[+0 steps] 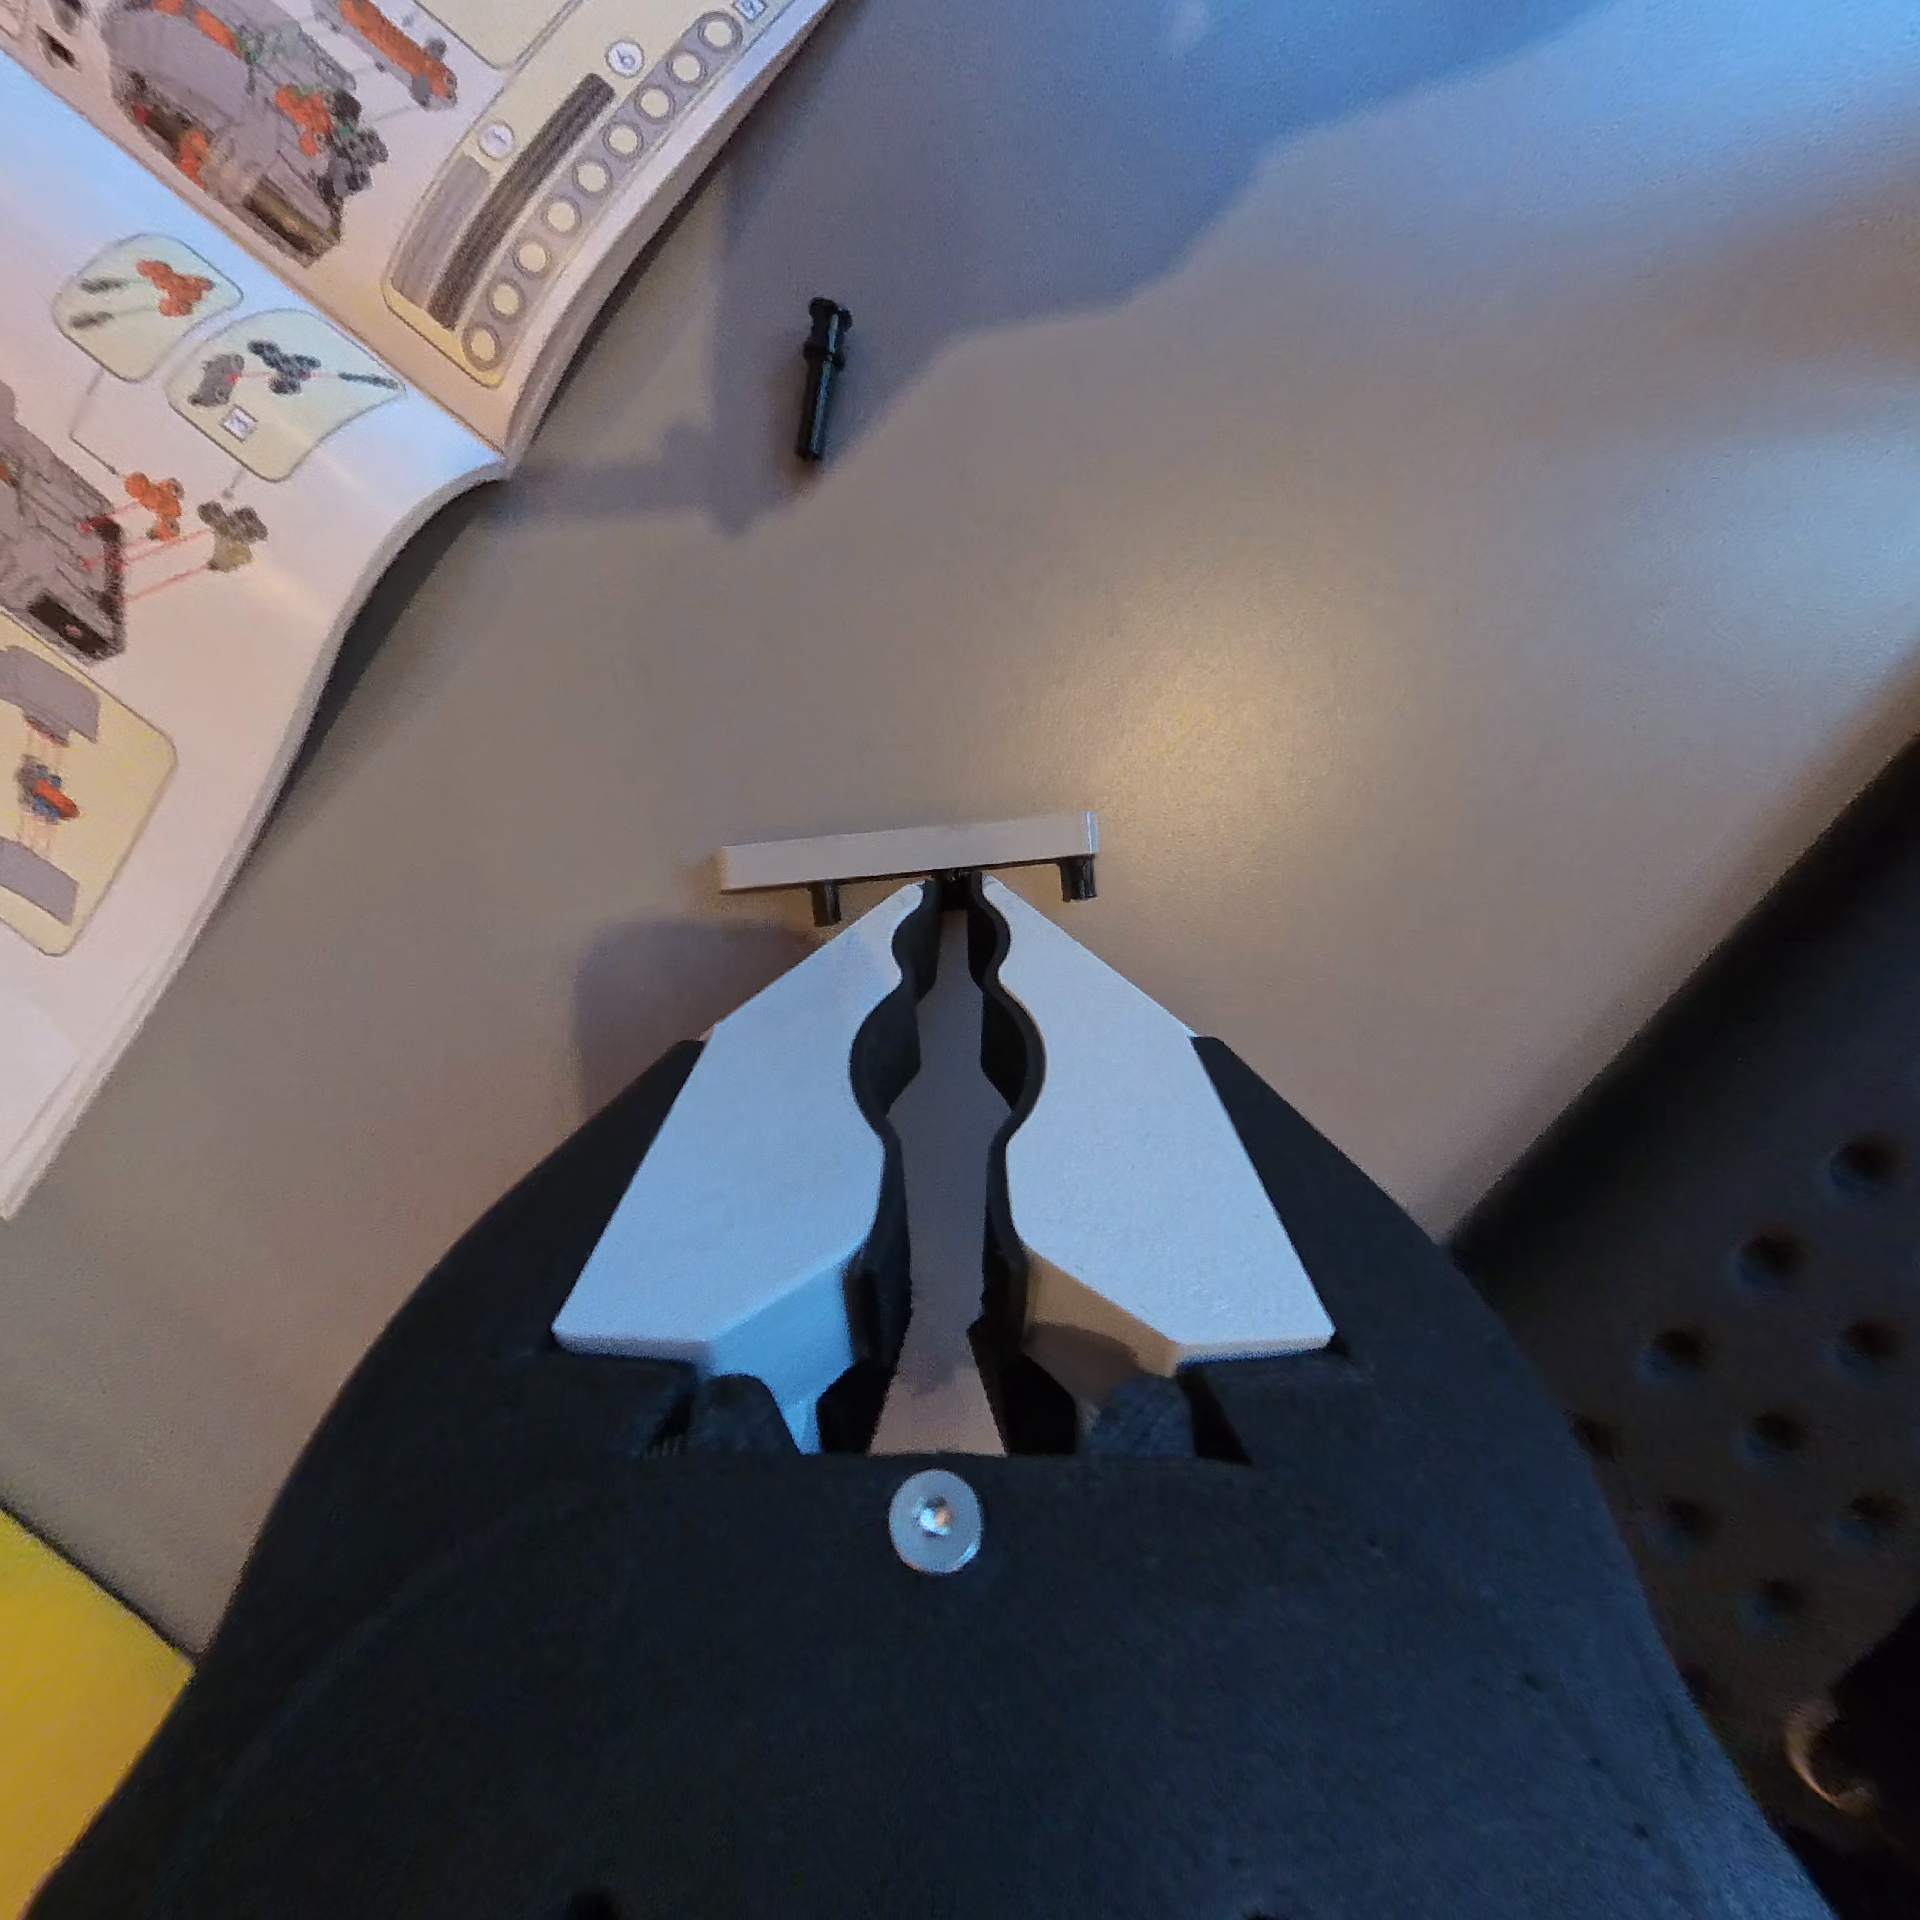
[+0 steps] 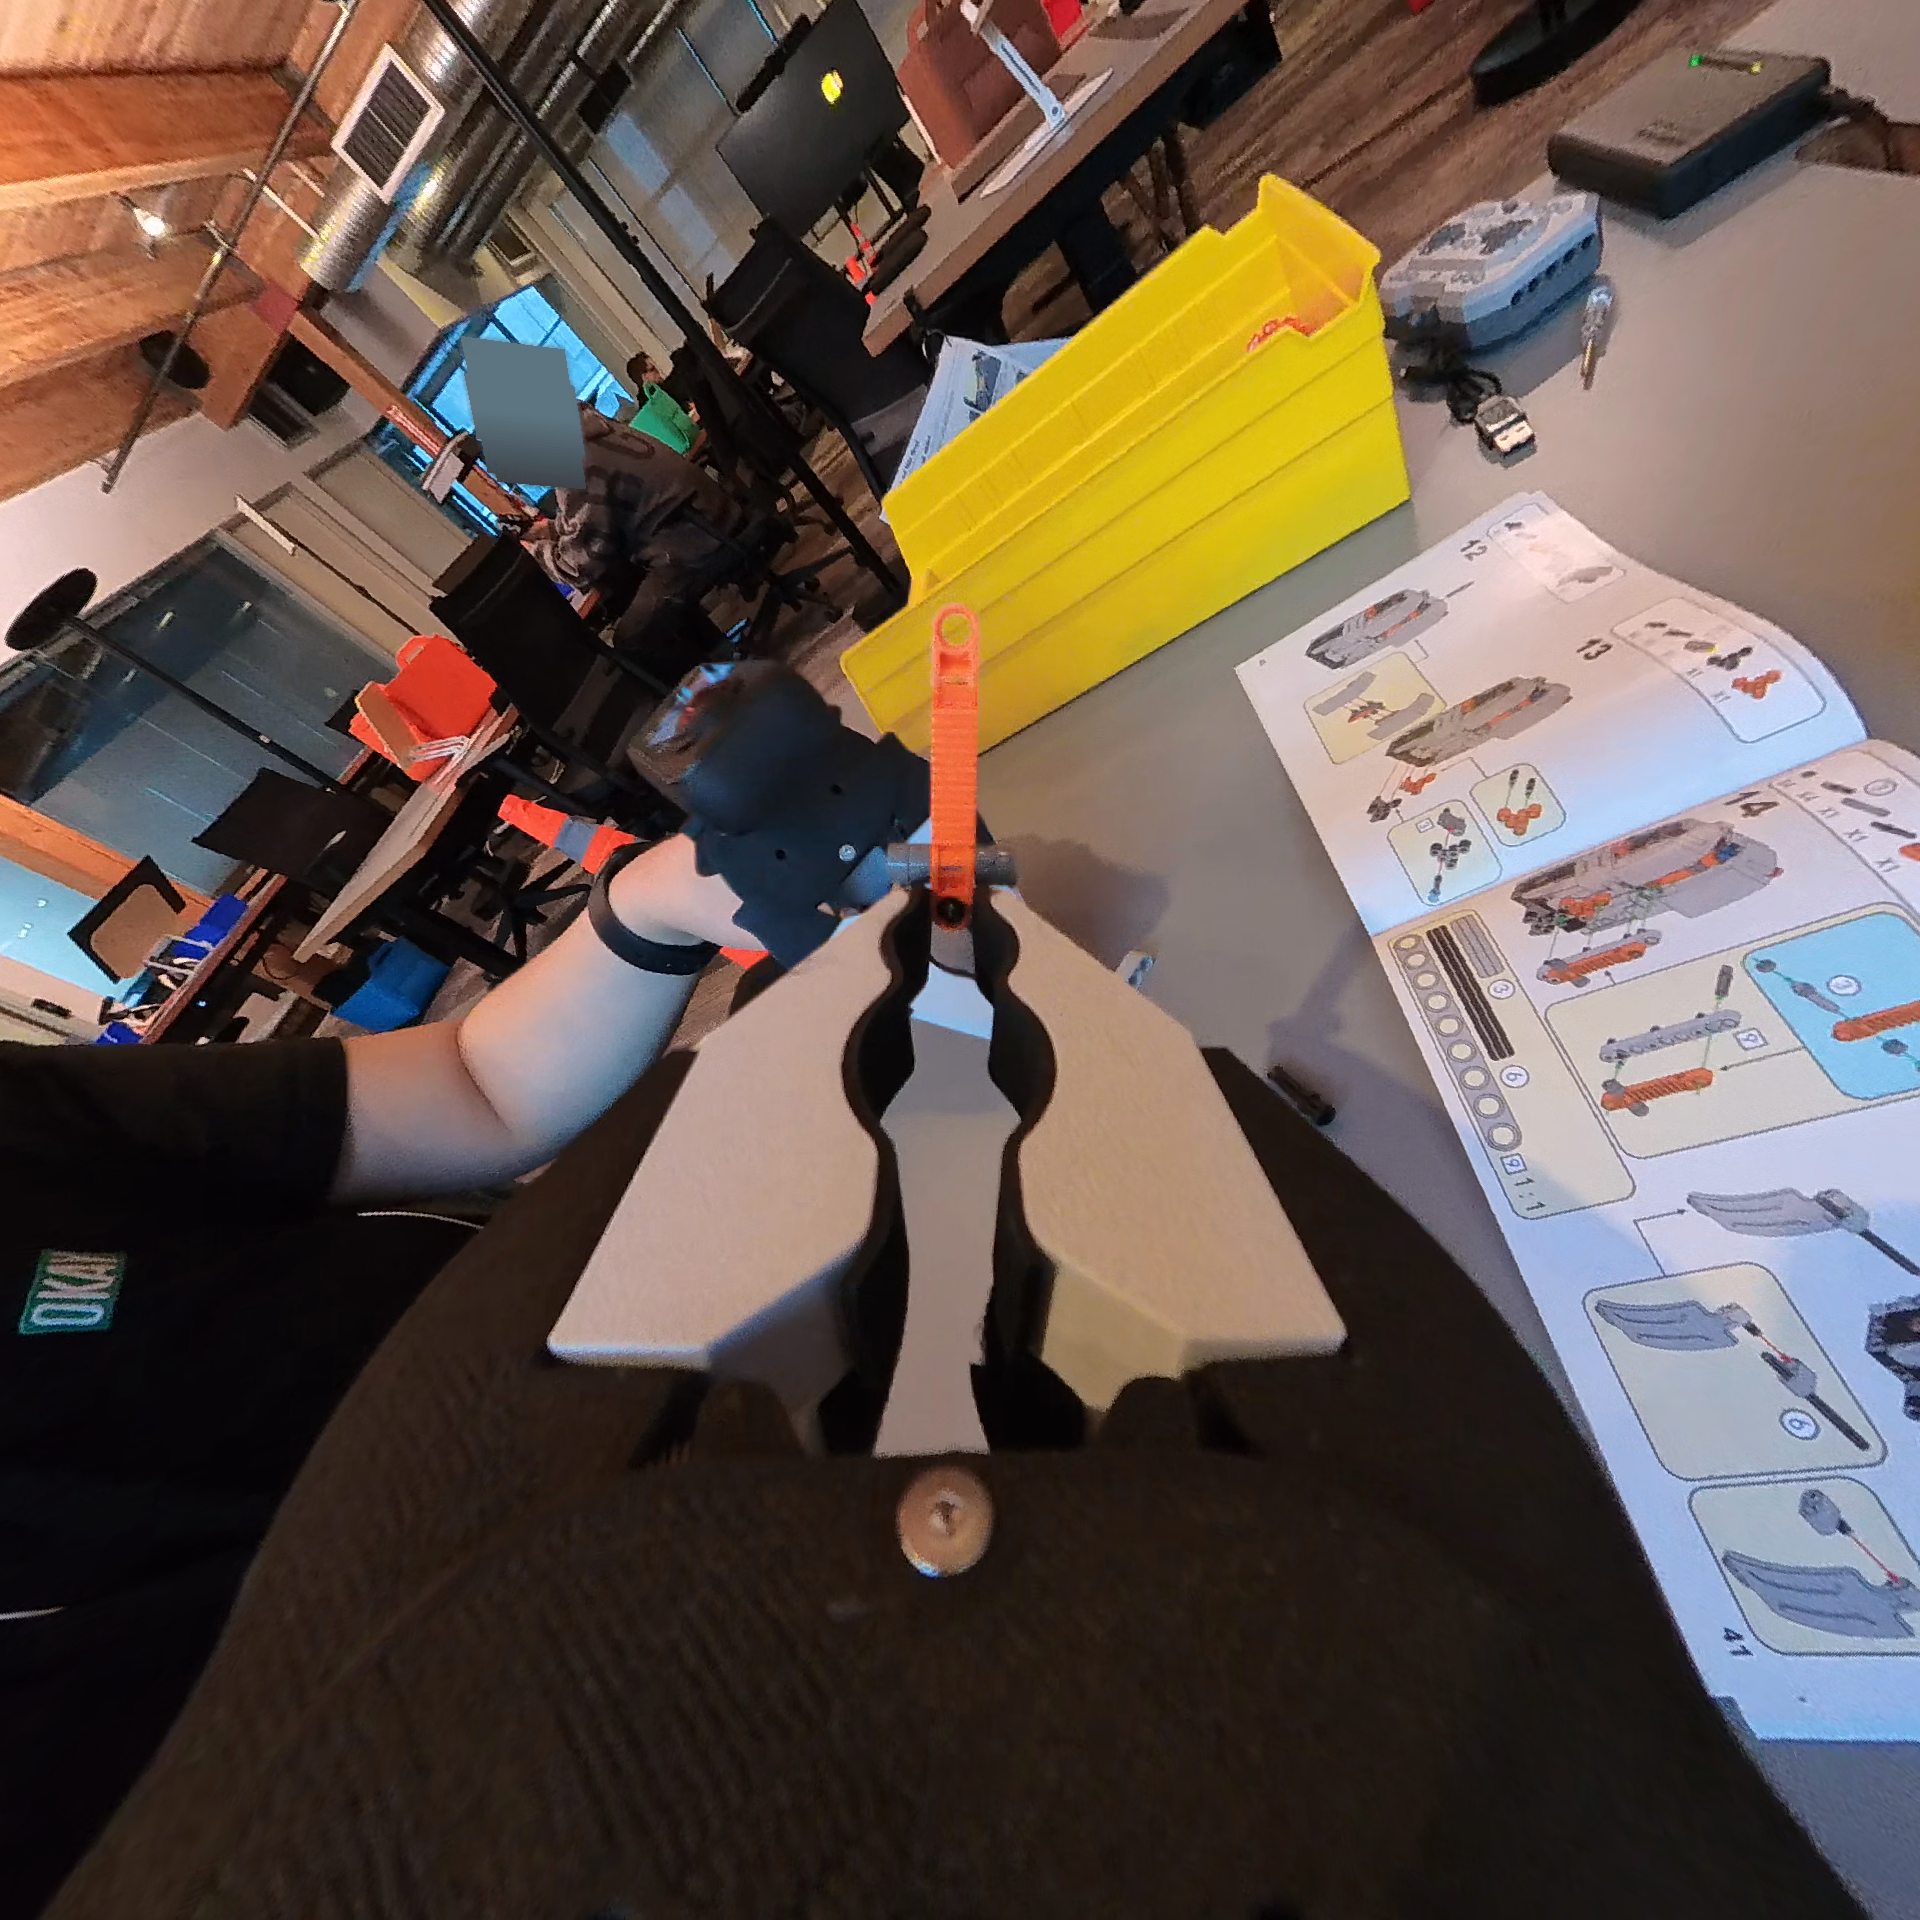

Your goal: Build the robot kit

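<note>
In the left wrist view my left gripper (image 1: 956, 896) is shut on a small black pin that sticks out of the middle of a flat grey beam (image 1: 909, 854). The beam lies crosswise at the fingertips, close over the grey table (image 1: 1247, 623), with a black pin near each end. In the right wrist view my right gripper (image 2: 951, 920) is shut on the lower end of an orange toothed beam (image 2: 954, 748) and holds it upright. A short grey axle (image 2: 904, 864) crosses the orange beam just above the fingertips. The left gripper's black body (image 2: 790, 810) and a person's hand sit just behind it.
A loose black pin (image 1: 821, 379) lies on the table beyond the left gripper; it also shows in the right wrist view (image 2: 1299, 1091). An open instruction booklet (image 1: 208, 416) (image 2: 1610, 935) lies alongside. A yellow bin (image 2: 1143, 488), a grey electronic brick (image 2: 1496, 265) and a cable stand farther back.
</note>
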Available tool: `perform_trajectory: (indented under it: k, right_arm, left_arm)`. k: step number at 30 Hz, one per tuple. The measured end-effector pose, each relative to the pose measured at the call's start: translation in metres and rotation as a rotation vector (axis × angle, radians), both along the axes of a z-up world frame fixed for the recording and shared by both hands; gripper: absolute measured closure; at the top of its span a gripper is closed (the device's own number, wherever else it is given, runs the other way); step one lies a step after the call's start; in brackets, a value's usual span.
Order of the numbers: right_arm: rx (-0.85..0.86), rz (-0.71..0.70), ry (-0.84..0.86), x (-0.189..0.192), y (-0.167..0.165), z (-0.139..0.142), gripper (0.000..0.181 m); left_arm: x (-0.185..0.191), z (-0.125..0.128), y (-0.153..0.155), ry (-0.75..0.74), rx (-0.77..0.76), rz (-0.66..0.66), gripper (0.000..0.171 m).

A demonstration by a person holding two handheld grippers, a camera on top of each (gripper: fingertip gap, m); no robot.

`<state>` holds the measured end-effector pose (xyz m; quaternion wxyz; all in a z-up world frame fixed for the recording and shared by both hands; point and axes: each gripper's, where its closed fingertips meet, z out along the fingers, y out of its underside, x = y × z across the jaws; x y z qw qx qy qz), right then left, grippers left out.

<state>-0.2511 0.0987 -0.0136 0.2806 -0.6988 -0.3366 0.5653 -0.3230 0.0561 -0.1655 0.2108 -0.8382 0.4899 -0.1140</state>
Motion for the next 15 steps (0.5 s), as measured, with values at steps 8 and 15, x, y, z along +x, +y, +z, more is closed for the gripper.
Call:
perform_trajectory:
  k: [8,15]
  right_arm:
    - [-0.149,0.125,0.034,-0.029,-0.021,-0.021,0.177]
    - [-0.206,0.211,0.164,-0.051,-0.037,-0.013,0.177]
  left_arm:
    - [-0.006,0.050,0.023,-0.020,0.577,-0.084,0.171]
    - [-0.006,0.114,0.010,-0.131,0.801,-0.102,0.171]
